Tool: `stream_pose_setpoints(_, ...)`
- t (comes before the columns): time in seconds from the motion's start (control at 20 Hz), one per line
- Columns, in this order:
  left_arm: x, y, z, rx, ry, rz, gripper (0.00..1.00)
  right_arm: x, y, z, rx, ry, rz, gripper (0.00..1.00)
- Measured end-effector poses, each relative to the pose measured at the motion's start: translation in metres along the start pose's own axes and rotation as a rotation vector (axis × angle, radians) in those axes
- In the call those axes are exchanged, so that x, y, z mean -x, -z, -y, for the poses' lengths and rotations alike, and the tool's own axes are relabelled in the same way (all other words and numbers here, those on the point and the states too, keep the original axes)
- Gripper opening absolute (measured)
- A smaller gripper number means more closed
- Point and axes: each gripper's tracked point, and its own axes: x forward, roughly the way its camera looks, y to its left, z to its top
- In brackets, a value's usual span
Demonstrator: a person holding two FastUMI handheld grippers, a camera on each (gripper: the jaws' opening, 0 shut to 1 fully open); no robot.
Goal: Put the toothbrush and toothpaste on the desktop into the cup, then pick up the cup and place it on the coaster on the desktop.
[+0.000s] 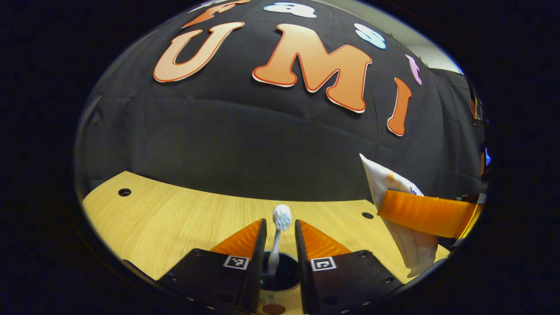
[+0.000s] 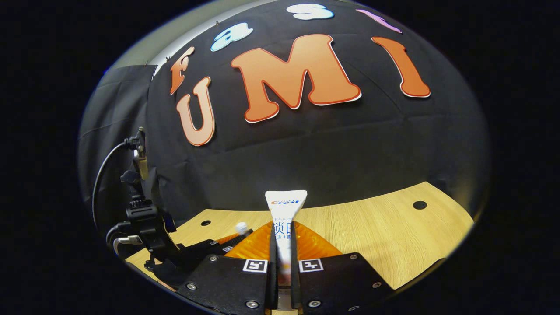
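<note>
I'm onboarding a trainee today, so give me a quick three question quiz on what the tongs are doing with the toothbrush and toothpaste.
1. True or false: the toothpaste lies flat on the desktop.
2. Where does the toothbrush handle go? A) into a bowl B) into the dark cup C) into a drawer
3. Fill in: the right tongs are shut on the ____.
Key: 1 false, it is held upright; 2 B; 3 toothpaste.
</note>
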Motion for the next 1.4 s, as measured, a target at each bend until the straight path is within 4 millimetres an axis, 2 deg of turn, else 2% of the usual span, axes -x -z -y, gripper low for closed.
stream_pose_setpoints(0.15,0.013,0.003,-0.001,-0.017,0.005,-0.015,0.55,0.002,-0.004,-0.005,0.008,-0.012,0.016,0.12)
stream_pose_setpoints(0.25,0.023,0.004,0.000,-0.029,0.016,-0.016,0.63,0.002,-0.007,-0.008,0.010,-0.019,0.027,0.12)
stream_pose_setpoints(0.4,0.044,0.005,-0.006,-0.064,0.002,-0.014,0.96,0.002,-0.015,-0.020,-0.002,-0.072,0.057,0.12)
stream_pose_setpoints(0.8,0.101,0.004,-0.033,-0.054,-0.031,0.032,0.97,-0.017,-0.026,-0.047,-0.017,-0.174,0.142,0.12)
stream_pose_setpoints(1.0,0.126,0.007,-0.048,-0.054,-0.055,0.048,0.97,-0.040,-0.015,-0.061,-0.041,-0.212,0.138,0.12)
stream_pose_setpoints(1.4,0.146,0.016,-0.069,-0.041,-0.075,0.051,0.97,-0.089,0.006,-0.079,-0.052,-0.247,0.112,0.12)
